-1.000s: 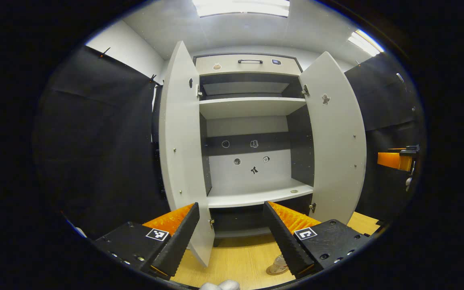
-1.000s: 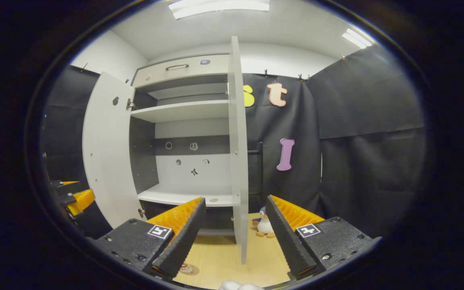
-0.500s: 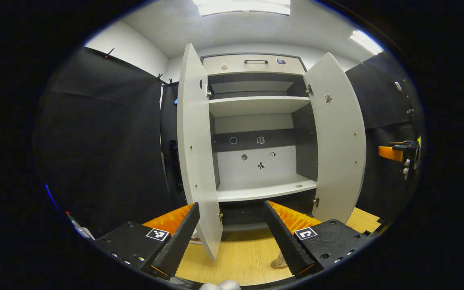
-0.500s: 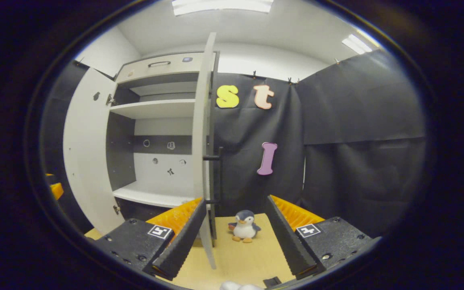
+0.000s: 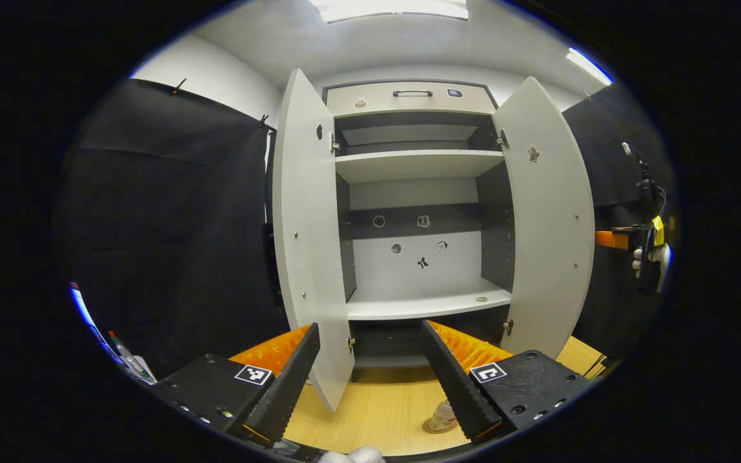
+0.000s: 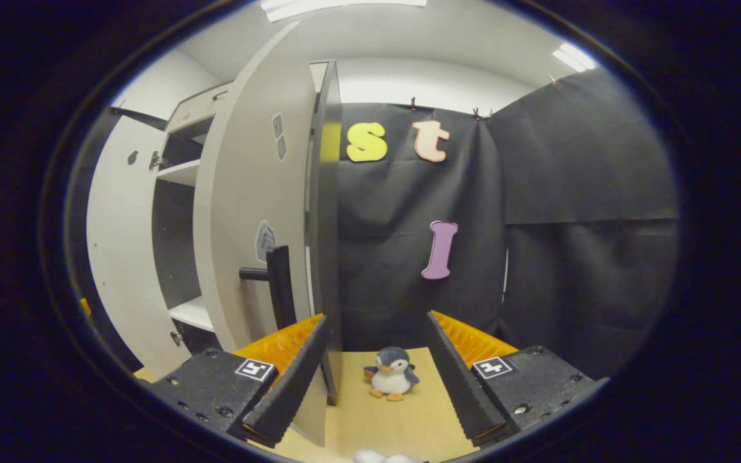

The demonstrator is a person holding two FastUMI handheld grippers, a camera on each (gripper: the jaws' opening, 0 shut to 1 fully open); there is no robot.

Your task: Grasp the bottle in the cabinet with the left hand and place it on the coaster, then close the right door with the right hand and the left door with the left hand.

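While both cabinet (image 5: pixel 419 212) doors stand open, the left gripper (image 5: pixel 370 379) hangs in front with its fingers apart, holding nothing. The bottle (image 5: pixel 442 418) stands on the coaster (image 5: pixel 433 427) on the worktop (image 5: pixel 383 411), partly hidden behind a finger. The right gripper (image 6: pixel 374 379), fingers also apart and empty, sits just beside the right door (image 6: pixel 258 212), near its dark handle (image 6: pixel 277 283). A toy penguin (image 6: pixel 391 373) stands beyond.
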